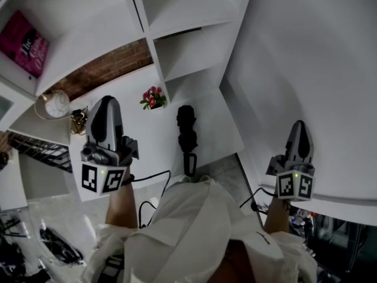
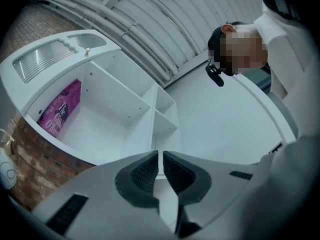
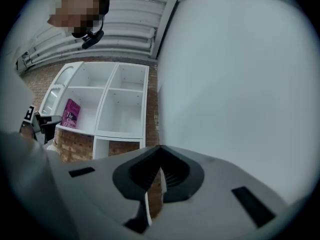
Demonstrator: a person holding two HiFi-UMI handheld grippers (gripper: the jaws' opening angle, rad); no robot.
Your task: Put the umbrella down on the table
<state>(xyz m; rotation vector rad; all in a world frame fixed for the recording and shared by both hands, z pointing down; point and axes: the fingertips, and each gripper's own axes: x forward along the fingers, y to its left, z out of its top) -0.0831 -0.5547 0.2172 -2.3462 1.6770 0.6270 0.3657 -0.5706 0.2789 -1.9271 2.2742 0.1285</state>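
Observation:
A black folded umbrella point(image 1: 187, 135) lies on the white table point(image 1: 219, 122), its strap loop toward me, with neither gripper touching it. My left gripper point(image 1: 106, 101) is raised to the left of it and is shut, with nothing between its jaws; the left gripper view has the left gripper point(image 2: 160, 154) aimed up at the shelf unit. My right gripper point(image 1: 299, 124) is raised far to the right, in front of the white wall. Its jaws meet at the tips and hold nothing, as the right gripper point(image 3: 160, 149) shows in its own view.
A white shelf unit point(image 1: 177, 46) with a pink book point(image 1: 25, 43) stands behind the table. A small pot of flowers point(image 1: 152, 98) sits on the table beside it, and a round white object point(image 1: 54, 105) at the left. Cables point(image 1: 59, 246) lie at lower left. A white wall point(image 1: 306, 52) fills the right.

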